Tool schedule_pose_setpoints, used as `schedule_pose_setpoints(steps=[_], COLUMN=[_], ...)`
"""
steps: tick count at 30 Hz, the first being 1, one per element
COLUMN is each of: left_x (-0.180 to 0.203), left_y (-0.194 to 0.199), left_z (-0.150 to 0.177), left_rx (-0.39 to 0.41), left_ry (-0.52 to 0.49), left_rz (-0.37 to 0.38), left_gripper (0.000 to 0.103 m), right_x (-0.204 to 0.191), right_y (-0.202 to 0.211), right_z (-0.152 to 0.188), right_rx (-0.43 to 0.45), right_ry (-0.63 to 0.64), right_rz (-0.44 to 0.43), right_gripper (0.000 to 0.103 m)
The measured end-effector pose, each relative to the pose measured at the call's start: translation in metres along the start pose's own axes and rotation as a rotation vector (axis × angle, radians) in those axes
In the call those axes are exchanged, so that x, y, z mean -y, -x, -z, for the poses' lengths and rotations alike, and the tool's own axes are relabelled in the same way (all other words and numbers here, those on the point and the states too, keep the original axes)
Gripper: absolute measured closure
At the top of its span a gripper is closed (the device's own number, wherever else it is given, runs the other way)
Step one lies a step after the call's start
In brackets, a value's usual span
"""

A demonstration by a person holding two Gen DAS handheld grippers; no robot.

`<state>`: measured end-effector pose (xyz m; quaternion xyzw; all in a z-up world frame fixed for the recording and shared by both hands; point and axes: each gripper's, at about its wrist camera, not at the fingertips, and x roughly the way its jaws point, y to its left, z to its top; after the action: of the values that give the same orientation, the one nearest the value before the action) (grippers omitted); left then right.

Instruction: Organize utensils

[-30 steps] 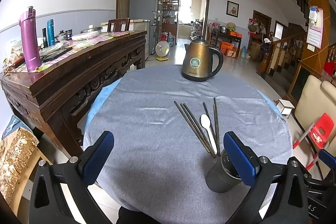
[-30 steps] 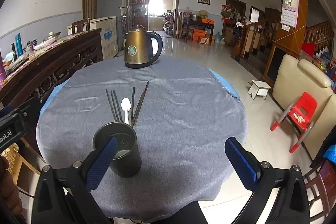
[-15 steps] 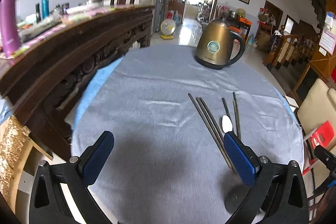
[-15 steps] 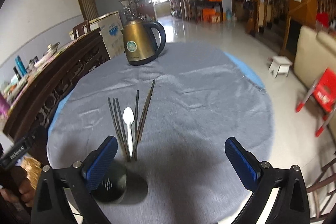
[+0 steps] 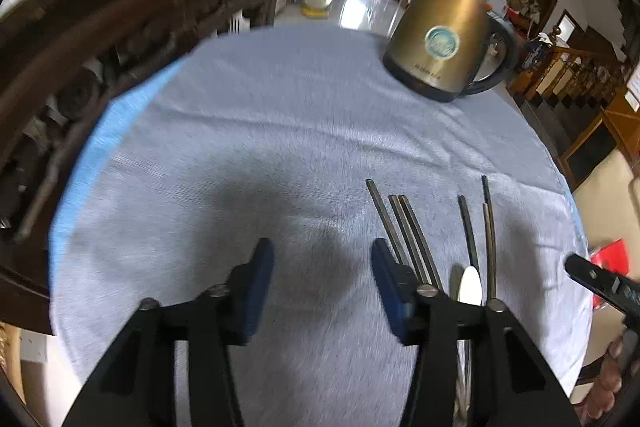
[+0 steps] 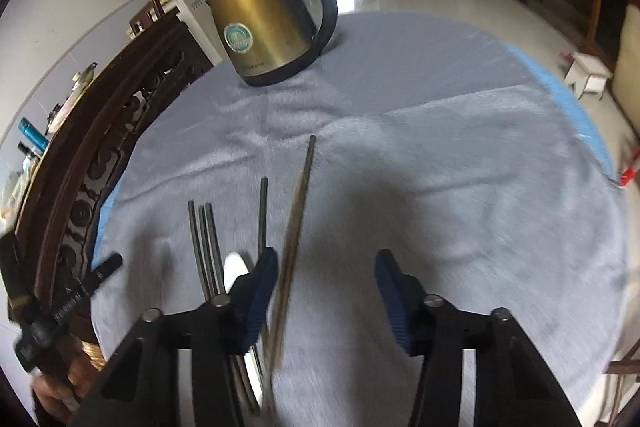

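Several dark chopsticks (image 5: 404, 235) and a white spoon (image 5: 470, 283) lie side by side on the grey tablecloth (image 5: 280, 147). My left gripper (image 5: 322, 267) hovers just left of them, jaws half apart and closing with nothing between them. In the right wrist view the chopsticks (image 6: 204, 247) and the spoon (image 6: 236, 271) lie at lower left. My right gripper (image 6: 326, 275) is also closing. One brownish chopstick pair (image 6: 298, 219) runs on the cloth below its gap, close by the left finger, and no pad presses on it. The dark utensil cup is out of view.
A gold electric kettle (image 5: 440, 43) stands at the table's far side. A carved wooden sideboard (image 5: 120, 7) runs close along the left edge. A white stool (image 6: 588, 75) stands on the floor to the right. Each gripper shows at the edge of the other's view.
Both grippers have dropped and tipped down toward the cloth, and their jaws have narrowed from wide open to half. The dark cup has slipped out of view below them.
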<state>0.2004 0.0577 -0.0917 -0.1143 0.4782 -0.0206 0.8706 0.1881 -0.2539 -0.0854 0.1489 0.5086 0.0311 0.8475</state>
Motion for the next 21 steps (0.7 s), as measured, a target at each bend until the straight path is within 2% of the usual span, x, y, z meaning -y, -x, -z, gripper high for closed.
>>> schedule_pose_setpoints(steps=[2,4,11,14,17,21], left_x=[-0.003,-0.004,-0.001,0.004,0.006,0.011], left_y=[-0.015,-0.024,-0.046,-0.057,-0.069,-0.084], left_z=[-0.008,-0.015,-0.046,-0.056,-0.062,-0.061], left_rx=[-0.042,-0.073,-0.142,-0.182,-0.211,-0.246], left_ry=[0.024,0.042,0.083,0.090,0.114,0.128], left_rz=[0.007,0.016,0.053,0.062,0.067,0.053], left_gripper=[0.054,0.054,0.054,0.054,0.054,0.054], right_x=[0.000,-0.003,-0.016,-0.018,-0.019,-0.031], right_y=[-0.021,-0.042,-0.104,-0.124,-0.140,-0.143], right_z=[-0.023,-0.046,-0.095,-0.103,-0.106,-0.107], right_rx=[-0.028,-0.057,-0.119,-0.139,-0.172,-0.157], right_ry=[-0.036,-0.068,-0.087,-0.096,-0.108,-0.056], right_rz=[-0.029,-0.054,-0.021,0.014,0.031,0.093], right_gripper=[0.054,0.059,0.064,0.067,0.075,0.088])
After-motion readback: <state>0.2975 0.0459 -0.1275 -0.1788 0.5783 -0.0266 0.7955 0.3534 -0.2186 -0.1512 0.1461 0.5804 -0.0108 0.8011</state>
